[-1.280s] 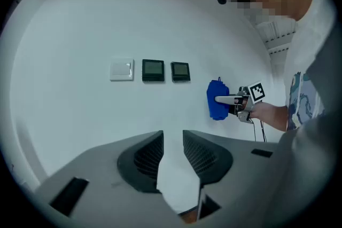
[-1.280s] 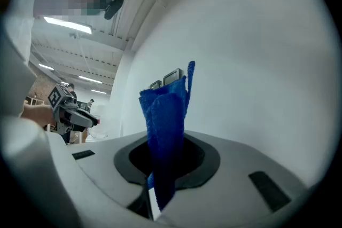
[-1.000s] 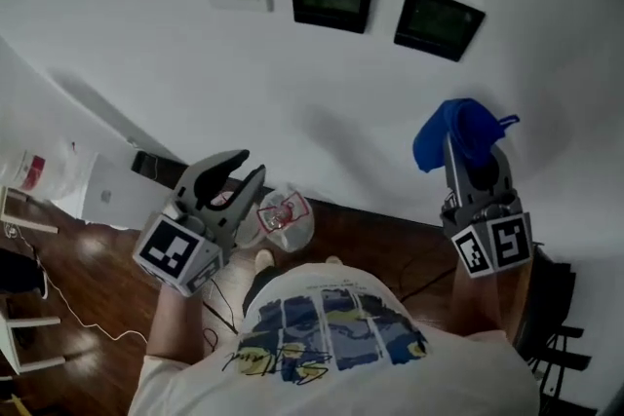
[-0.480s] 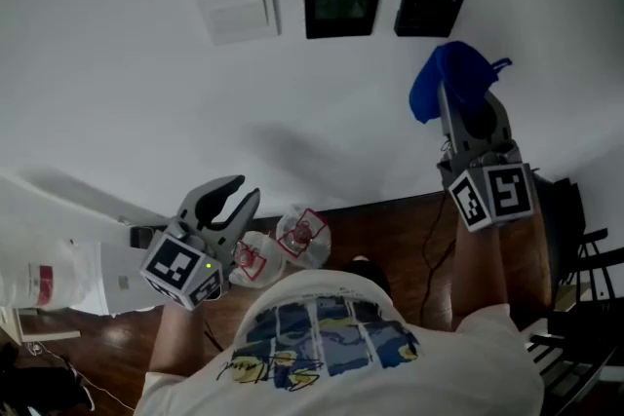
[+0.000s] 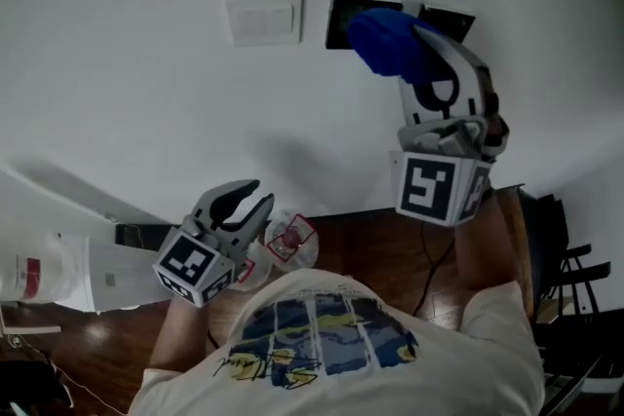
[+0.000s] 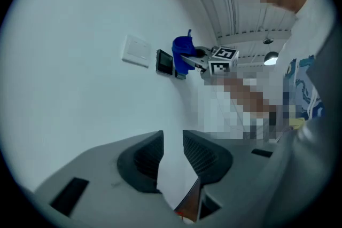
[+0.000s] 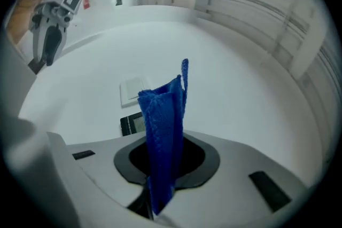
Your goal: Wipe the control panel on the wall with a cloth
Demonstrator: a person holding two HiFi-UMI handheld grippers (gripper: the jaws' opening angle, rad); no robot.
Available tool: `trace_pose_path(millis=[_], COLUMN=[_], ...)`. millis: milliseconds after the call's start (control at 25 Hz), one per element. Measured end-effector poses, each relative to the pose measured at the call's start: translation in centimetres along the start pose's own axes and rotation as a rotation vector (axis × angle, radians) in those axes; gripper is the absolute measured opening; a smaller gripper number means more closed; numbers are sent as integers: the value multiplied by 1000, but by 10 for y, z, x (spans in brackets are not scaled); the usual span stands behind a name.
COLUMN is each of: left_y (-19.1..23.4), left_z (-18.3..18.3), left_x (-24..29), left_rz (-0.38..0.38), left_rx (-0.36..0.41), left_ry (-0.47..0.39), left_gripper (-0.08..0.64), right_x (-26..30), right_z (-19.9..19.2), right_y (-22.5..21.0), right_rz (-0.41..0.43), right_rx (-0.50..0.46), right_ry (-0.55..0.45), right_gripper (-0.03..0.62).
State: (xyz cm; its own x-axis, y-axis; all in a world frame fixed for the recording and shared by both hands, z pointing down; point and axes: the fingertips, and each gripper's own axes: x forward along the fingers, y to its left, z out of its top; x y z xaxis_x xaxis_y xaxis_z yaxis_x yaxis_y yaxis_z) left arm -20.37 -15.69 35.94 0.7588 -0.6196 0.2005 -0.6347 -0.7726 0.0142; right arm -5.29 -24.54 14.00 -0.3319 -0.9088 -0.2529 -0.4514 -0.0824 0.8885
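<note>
Two black control panels hang on the white wall, the left one and the right one. My right gripper is raised to them and shut on a bunched blue cloth. In the head view the cloth covers the left panel's right side and the gap between the panels; whether it touches the wall I cannot tell. In the right gripper view the cloth stands up from the jaws, with a black panel just left of it. My left gripper hangs low, open and empty, away from the wall.
A white switch plate sits left of the panels. Below, on the wooden floor, lie clear plastic bags and a cable. A white cabinet stands at the left and a black chair at the right.
My right gripper has carried the blue cloth up and to the left, from beside the right panel to over the panels. The left gripper has stayed low.
</note>
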Motion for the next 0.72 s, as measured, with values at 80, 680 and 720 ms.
trace_pose_path(millis=[80, 680, 720], left_y=[-12, -23, -22], left_z=[-1, -22, -22], left_x=[7, 15, 15], left_rz=[-16, -16, -16], left_rx=[-7, -42, -41], left_ry=[2, 26, 29], left_gripper=[97, 97, 97], right_x=[14, 22, 20], right_z=[11, -3, -5], right_y=[3, 84, 89], right_rz=[0, 133, 142], right_rx=[-125, -206, -201], right_ry=[-11, 1, 4], right_gripper=[76, 75, 75])
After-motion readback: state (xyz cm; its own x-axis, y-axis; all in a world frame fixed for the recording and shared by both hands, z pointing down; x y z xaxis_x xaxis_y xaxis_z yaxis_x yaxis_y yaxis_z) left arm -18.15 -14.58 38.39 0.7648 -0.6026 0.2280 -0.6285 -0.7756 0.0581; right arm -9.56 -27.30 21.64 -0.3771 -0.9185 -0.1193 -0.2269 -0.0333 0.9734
